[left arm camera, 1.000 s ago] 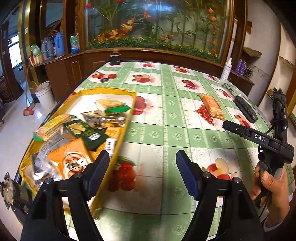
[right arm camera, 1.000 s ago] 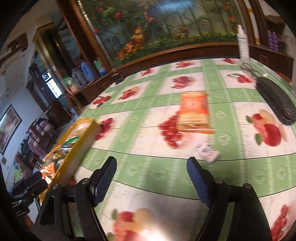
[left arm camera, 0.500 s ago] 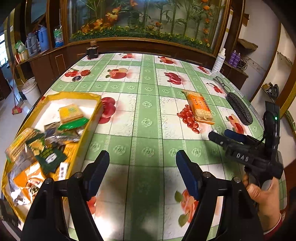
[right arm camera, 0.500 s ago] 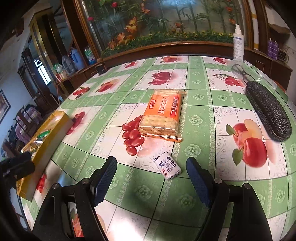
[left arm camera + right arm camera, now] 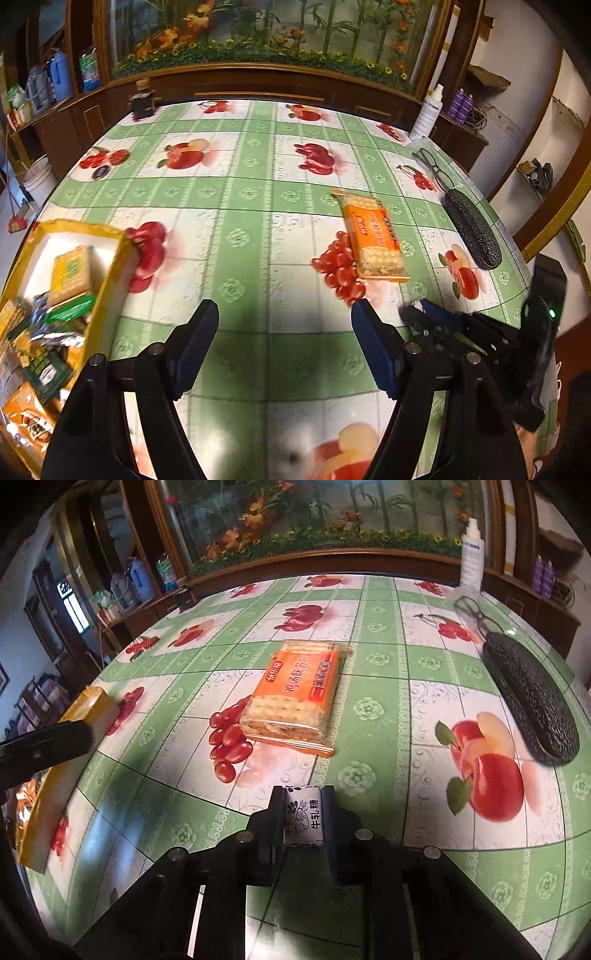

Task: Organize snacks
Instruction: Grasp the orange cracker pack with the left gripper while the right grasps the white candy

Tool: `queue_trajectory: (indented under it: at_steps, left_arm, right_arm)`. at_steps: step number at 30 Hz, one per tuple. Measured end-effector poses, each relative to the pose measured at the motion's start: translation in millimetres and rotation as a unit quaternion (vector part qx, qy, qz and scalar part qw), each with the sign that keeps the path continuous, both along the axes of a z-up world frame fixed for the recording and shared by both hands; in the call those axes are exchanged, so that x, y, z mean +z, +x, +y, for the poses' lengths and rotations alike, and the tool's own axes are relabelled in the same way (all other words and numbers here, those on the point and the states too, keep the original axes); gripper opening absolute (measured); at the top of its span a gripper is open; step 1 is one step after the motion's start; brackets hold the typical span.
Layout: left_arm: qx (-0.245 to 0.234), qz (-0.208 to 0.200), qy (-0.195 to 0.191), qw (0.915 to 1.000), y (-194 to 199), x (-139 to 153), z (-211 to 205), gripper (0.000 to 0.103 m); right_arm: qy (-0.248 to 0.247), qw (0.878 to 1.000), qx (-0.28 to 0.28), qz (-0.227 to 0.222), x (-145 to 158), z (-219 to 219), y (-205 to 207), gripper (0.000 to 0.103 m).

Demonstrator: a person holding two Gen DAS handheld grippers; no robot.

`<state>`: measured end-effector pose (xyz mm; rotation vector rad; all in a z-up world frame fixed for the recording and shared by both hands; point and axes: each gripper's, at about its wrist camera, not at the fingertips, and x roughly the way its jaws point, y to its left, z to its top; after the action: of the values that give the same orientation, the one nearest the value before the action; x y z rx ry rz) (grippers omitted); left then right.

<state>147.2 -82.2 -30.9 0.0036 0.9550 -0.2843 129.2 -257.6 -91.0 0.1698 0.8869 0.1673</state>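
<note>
- Sitting at the far left of the left wrist view, a yellow tray [image 5: 110,266] rests on the table [image 5: 243,236] and holds a heap of snack packets [image 5: 55,314], among them a yellow cracker pack and dark green and orange pouches.
- The left gripper [image 5: 284,343] hovers over a bare stretch of green-checked, fruit-printed tablecloth, its jaws spread wide with nothing between them.
- An orange cracker packet [image 5: 295,694] lies flat near the middle of the table, well apart from the tray, with the biscuits showing through its clear end.
- The right gripper [image 5: 303,816] is just in front of that packet, down at the table; its jaws are pressed together on a small white nougat candy [image 5: 303,819] with black print, pinching it by its sides.
- Right of the cracker packet lies a dark textured glasses case [image 5: 532,698], and beyond it, folded spectacles [image 5: 472,609].
- A white spray bottle [image 5: 471,554] stands at the table's far right edge.
- A planter of artificial flowers [image 5: 258,51] runs behind the table.
</note>
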Motion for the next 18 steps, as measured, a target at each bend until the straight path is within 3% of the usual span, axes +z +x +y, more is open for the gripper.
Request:
queue_trajectory:
  at_steps: [7, 13, 18]
  left_arm:
    - [-0.03, 0.009, 0.023, 0.9992, 25, -20, -62, 0.074]
    - [-0.036, -0.017, 0.07, 0.9968, 43, -30, -109, 0.074]
    - [-0.033, -0.006, 0.088, 0.9955, 61, -48, -129, 0.074]
  right_arm:
    - [0.068, 0.996, -0.053, -0.023, 6, -39, -25, 0.02]
    - [0.098, 0.99, -0.087, -0.048, 11, -58, -32, 0.02]
    - [0.107, 0.989, -0.09, -0.043, 6, -62, -28, 0.02]
